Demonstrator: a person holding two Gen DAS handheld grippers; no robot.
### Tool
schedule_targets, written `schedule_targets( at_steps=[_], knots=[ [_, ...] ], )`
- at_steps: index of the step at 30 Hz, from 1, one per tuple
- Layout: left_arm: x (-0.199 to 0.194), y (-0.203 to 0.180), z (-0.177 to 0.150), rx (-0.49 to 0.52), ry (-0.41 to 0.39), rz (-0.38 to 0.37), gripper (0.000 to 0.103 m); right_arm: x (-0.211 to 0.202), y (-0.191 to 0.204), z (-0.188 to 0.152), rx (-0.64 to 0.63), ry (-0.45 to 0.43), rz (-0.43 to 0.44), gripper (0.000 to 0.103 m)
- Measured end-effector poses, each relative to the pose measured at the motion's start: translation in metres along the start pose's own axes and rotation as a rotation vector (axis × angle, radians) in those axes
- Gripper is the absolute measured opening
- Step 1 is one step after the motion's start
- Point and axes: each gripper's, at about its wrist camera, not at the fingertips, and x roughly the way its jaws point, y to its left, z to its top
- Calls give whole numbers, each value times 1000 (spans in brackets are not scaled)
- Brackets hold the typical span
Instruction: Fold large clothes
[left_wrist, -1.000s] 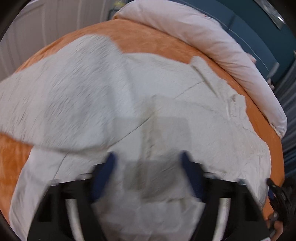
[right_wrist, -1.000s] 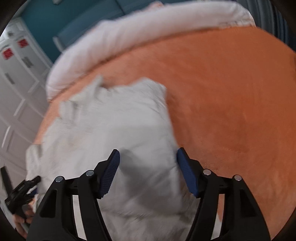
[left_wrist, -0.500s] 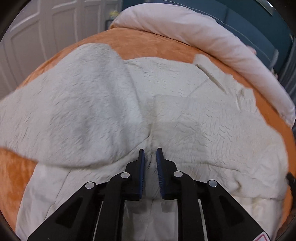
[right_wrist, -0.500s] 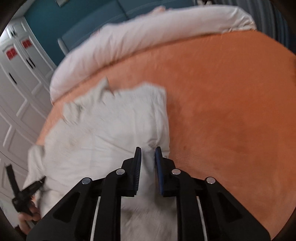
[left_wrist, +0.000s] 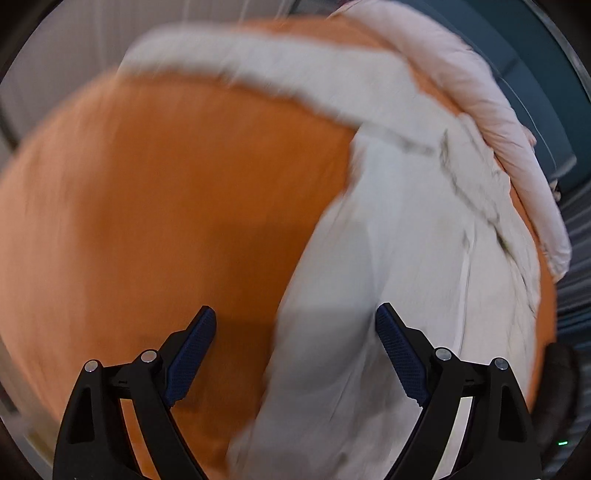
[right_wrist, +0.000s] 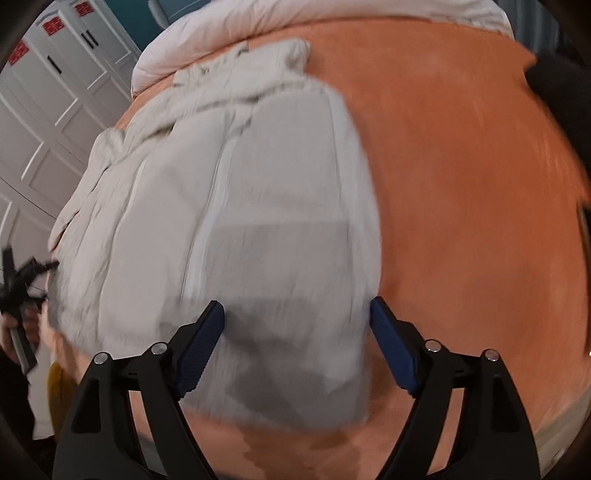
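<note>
A large off-white garment (left_wrist: 399, 258) lies folded lengthwise on the orange bed cover (left_wrist: 147, 203), one sleeve stretched toward the far edge. My left gripper (left_wrist: 295, 350) is open and empty, above the garment's left edge. In the right wrist view the garment (right_wrist: 221, 203) fills the left and middle. My right gripper (right_wrist: 297, 343) is open and empty, above the garment's near end. The left gripper (right_wrist: 18, 280) shows small at the far left of that view. Both views are blurred by motion.
A rolled pale pink duvet (left_wrist: 491, 110) lies along the far side of the bed. White panelled wardrobe doors (right_wrist: 55, 96) stand beyond the bed on the left. The orange cover (right_wrist: 480, 203) spreads to the right of the garment.
Both grippers were shut on the garment half a second ago and have opened. The left half of the garment is folded over to the right, baring the orange cover on the left.
</note>
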Motion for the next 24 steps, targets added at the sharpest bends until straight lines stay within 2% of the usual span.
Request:
schedule_targets(
  at_steps=[1,2,3,4,5,6,8,11,15,17,19,20,22,23,24],
  knots=[
    [-2,6,-9,-5,5,-25,83,-1,1,-6,5,-11,-2,76],
    [-5,5,-15,10,-11,-26,73,-2,4,-9,11,-36,-1,59],
    [-9,-1,-20,49,-29,-37,49,-3,6,-7,19,-37,5,47],
    [-8,-4,-20,59,-19,-71,30,-2,9,-2,33,-37,15,22],
    [-9,-8,-21,52,10,-107,17,-5,10,2,47,-45,27,11],
    [-16,-11,-23,49,7,-108,11,-14,8,5,66,-63,40,10],
    [-36,-17,-28,102,-19,-133,9,-39,7,3,77,-109,75,9],
    [-68,-28,-53,199,-9,-126,8,-80,8,-16,35,-121,78,8],
    [-87,-11,-111,241,58,-84,9,-104,-2,-71,5,-32,39,9],
    [-92,7,-139,215,93,-71,15,-105,-12,-101,29,29,23,11],
    [-99,26,-160,154,118,-72,20,-107,-19,-126,53,85,-5,20],
    [-106,31,-161,126,111,-80,22,-109,-19,-128,61,88,-20,22],
    [-120,35,-145,98,63,-77,27,-127,-18,-122,65,40,-74,22],
    [-133,36,-127,86,-1,-74,39,-140,-15,-111,61,-15,-115,22],
    [-141,36,-112,79,-55,-67,57,-149,-10,-99,50,-66,-142,22]
  ],
)
